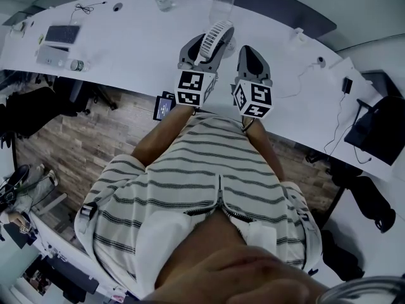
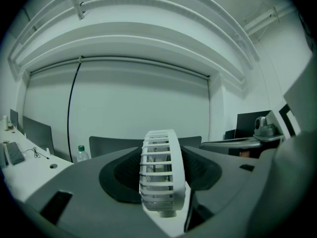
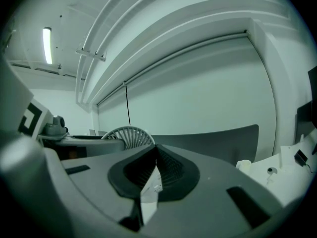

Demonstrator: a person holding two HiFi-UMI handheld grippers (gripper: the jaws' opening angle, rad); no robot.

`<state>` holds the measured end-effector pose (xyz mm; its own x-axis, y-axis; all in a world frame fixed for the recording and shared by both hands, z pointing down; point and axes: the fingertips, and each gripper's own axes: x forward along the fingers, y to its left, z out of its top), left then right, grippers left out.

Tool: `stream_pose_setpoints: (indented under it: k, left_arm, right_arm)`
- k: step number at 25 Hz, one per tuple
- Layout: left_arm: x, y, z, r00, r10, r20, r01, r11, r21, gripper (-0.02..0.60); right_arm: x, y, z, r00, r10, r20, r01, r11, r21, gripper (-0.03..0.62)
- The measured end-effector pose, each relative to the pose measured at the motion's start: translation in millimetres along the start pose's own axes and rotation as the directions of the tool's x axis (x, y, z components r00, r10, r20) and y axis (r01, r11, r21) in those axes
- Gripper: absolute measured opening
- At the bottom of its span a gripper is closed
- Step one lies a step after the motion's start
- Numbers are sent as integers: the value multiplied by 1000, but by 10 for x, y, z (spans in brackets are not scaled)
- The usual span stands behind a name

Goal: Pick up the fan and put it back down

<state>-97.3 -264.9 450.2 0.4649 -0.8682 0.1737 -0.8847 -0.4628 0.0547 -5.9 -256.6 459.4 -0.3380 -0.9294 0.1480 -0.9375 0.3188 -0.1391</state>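
Left gripper [image 2: 163, 155] first: its jaws are spread wide and clamped on the white, round, slatted plastic fan [image 2: 159, 177]. The fan sits edge-on right between the tips, one jaw on each flat face. Just to the right of it is the right gripper [image 3: 154, 155], with its jaws pinched together and nothing between them, so it's only along for the ride.

We'd say we're in the middle of the job: the fan is gripped, and what's left is getting it back down. We honestly can't tell whether its little foot is touching the long white curved desk [image 1: 126, 56] below the jaws or hanging just above it. Our guess for the next move is to go straight down and keep the fan upright so the foot lands flat. Open the jaws only once it's resting, or it may tip over.

The views differ quite a bit:
- **Left gripper view:** it's the only one showing both jaws on the fan.
- **Head view:** it puts the fan out ahead of both grippers over the desk, but the fan hides the left gripper's far jaw.
- **Right gripper view:** it catches the fan's spoked face off to its left, past the left gripper, and shows its own jaws empty.
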Motion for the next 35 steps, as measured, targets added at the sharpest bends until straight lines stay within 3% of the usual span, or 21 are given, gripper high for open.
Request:
stream_pose_setpoints:
  k: [13,22,30,35]
  left_arm:
    - [137,-44,-30,999,-47,-19,47,999,22,227]
    - [292,-39,-139,993,-92,-73,99,990,98,225]
    - [441,-60,-313,972,-201,-123,221,957,188,227]
    - [501,-83,-419,960,-229,-159,263,934,241,227]
  right_arm:
    - [-33,-46,-34,1000,-9,-6,9,1000,-2,12]
    - [-77,-113,-44,1000,-29,-6,29,1000,5,12]
    - [-101,-131,-59,999,-40,-6,40,999,4,12]
    - [-122,-163,-60,999,-50,-7,50,999,5,12]
